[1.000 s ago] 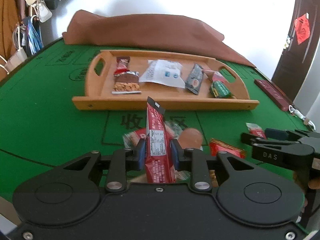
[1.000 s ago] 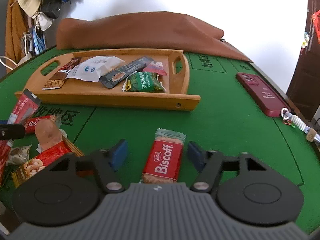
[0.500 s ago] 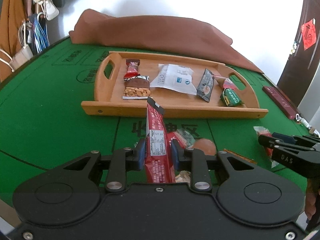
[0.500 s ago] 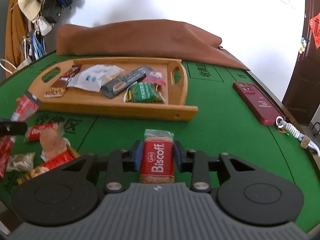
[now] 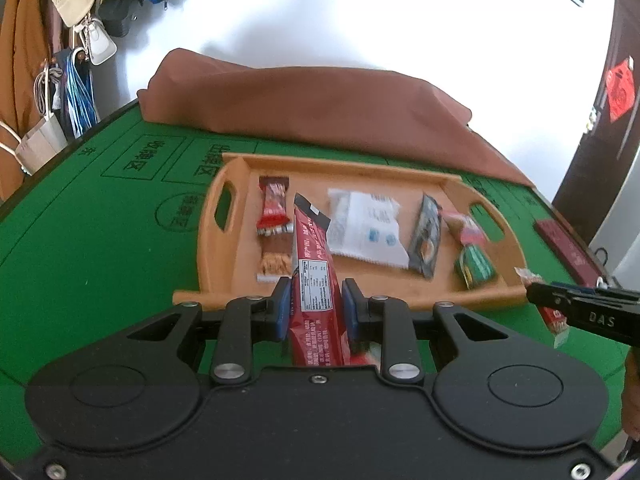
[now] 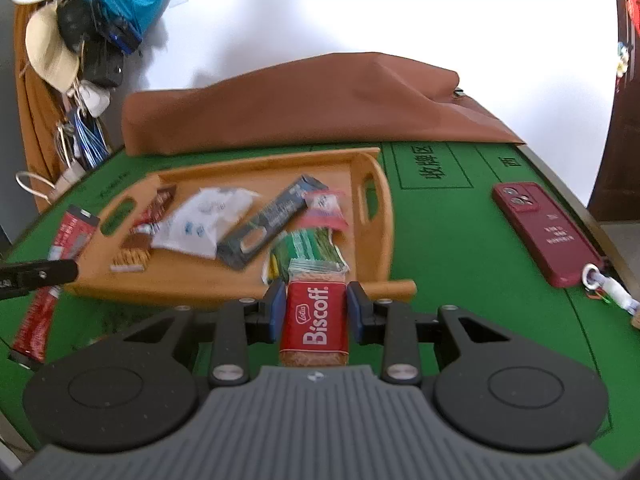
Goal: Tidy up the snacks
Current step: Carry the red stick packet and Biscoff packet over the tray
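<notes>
My left gripper (image 5: pixel 315 308) is shut on a long red snack packet (image 5: pixel 314 280) and holds it upright just before the near rim of the wooden tray (image 5: pixel 224 280). My right gripper (image 6: pixel 316 312) is shut on a red Biscoff biscuit pack (image 6: pixel 314 320), raised near the tray's (image 6: pixel 372 216) right front corner. The tray holds a red bar (image 5: pixel 274 208), a white packet (image 5: pixel 366 228), a dark sachet (image 5: pixel 426 240) and a green packet (image 5: pixel 476 266). The left-held red packet (image 6: pixel 60 248) shows at the left of the right wrist view.
A green felt table (image 5: pixel 100 248) carries the tray. A brown cloth bundle (image 6: pixel 312 104) lies behind it. A red phone (image 6: pixel 546 232) with a key strap lies at the right. Bags and hats (image 6: pixel 60 48) hang on the left wall.
My right gripper shut on the Biscoff pack and lifted it toward the tray. My left gripper carried the red packet up and forward to the tray's near rim.
</notes>
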### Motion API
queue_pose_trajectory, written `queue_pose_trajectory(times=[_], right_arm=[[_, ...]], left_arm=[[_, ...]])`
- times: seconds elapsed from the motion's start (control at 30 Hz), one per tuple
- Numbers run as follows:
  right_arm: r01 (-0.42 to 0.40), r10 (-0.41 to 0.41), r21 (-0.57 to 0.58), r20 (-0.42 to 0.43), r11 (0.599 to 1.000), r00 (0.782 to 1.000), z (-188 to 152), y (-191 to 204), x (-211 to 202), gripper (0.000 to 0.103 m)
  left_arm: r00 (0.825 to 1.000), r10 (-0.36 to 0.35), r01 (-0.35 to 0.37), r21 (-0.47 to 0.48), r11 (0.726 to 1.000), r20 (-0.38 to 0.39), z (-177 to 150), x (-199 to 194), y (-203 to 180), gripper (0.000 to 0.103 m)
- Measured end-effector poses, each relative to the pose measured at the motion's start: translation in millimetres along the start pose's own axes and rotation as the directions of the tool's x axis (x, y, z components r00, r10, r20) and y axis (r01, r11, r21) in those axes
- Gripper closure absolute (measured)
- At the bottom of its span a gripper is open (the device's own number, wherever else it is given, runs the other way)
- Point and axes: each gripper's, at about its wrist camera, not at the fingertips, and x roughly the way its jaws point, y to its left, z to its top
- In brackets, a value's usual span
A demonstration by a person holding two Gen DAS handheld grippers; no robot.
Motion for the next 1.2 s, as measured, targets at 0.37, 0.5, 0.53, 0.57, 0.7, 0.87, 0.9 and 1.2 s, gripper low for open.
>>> queue_pose_trajectory(times=[0.37, 0.5, 0.53, 0.57, 0.7, 0.87, 0.9, 1.2], right_arm=[[0.004, -0.004, 0.032, -0.003, 0.999, 1.0, 63.6, 8.3, 36.1, 0.066], [0.024, -0.024, 0.041, 0.0, 0.999, 1.0, 87.7, 5.2, 49.6, 0.066], [0.032, -0.032, 0.041, 0.003, 0.999, 0.999, 94.5, 3.9, 54.1, 0.066], [0.045, -0.045, 0.041, 0.005, 0.998, 0.999, 100.3, 2.7, 58.2, 0.066], [0.116, -0.116, 0.052, -0.003, 0.992, 0.993, 121.2, -5.4, 81.4, 0.066], [0.105, -0.1, 0.081, -0.066, 0.991, 0.993, 132.0, -14.6, 115.5, 0.066], [0.108, -0.102, 0.073, -0.074, 0.991, 0.992, 132.9, -14.0, 122.6, 0.066], [0.128, -0.121, 0.043, -0.145, 0.991, 0.982, 135.9, -12.9, 172.0, 0.066]], left_arm=[[0.998, -0.028, 0.025, -0.062, 0.998, -0.048, 64.3, 51.6, 14.3, 0.077], [0.998, -0.005, 0.002, -0.051, 0.999, -0.068, 89.9, 77.3, 16.5, 0.077], [0.997, 0.004, -0.008, -0.047, 0.999, -0.074, 96.4, 84.5, 17.1, 0.077], [0.997, 0.011, -0.015, -0.046, 0.999, -0.081, 101.8, 91.4, 17.7, 0.077], [0.992, 0.027, -0.032, -0.038, 0.999, -0.126, 115.2, 118.7, 19.0, 0.077], [0.985, 0.046, -0.053, -0.033, 0.998, -0.168, 123.5, 151.9, 16.9, 0.077], [0.983, 0.051, -0.057, -0.03, 0.998, -0.174, 124.4, 158.4, 16.4, 0.077], [0.974, 0.073, -0.074, 0.003, 0.997, -0.216, 125.5, 204.6, 5.3, 0.077]])
